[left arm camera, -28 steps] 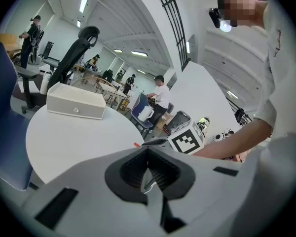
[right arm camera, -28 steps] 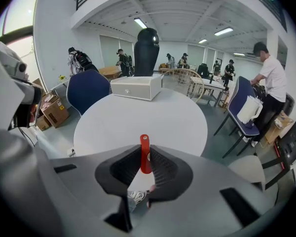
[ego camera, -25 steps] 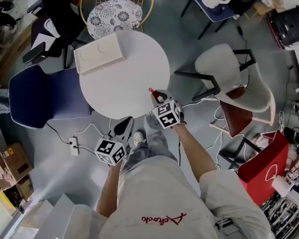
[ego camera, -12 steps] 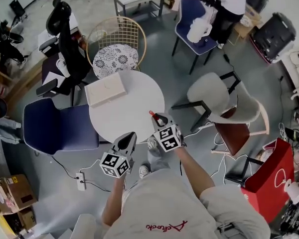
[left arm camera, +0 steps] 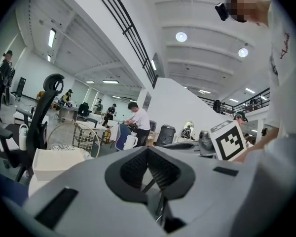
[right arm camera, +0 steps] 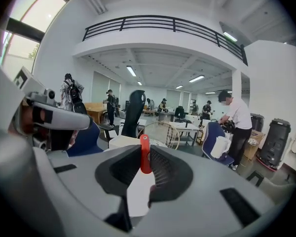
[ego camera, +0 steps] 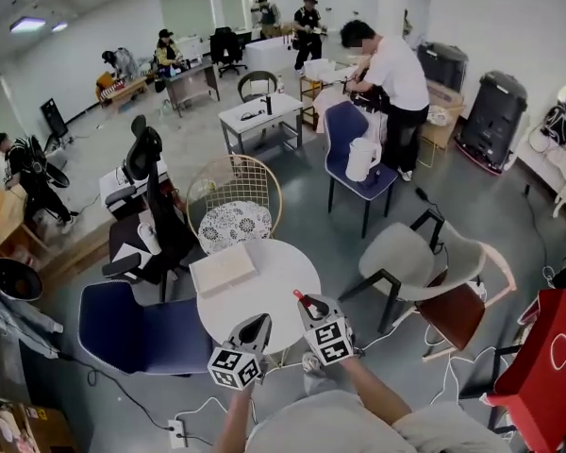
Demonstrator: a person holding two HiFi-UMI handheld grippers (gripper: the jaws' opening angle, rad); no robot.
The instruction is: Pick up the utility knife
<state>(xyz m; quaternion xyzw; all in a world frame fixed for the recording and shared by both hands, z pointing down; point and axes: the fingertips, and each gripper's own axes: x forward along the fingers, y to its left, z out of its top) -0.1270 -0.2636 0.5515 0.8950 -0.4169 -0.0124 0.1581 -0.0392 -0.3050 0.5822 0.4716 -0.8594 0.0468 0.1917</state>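
Grip check: utility knife (right arm camera: 145, 158) pinched between pads of right claw (right arm camera: 147, 153), red end poking past jaw tips, held above near edge of round surface (ego camera: 285, 281). Pick-up looks essentially done. To finish well: firm squeeze, no wrist tilt, blade end away from left claw (left arm camera: 148, 151), which is closed with nothing between jaws. Container: white box (ego camera: 224, 268) on surface, lid shut, contents unseen.

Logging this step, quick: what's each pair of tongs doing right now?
Left tongs: closed, empty.
Right tongs: closed on the utility knife.
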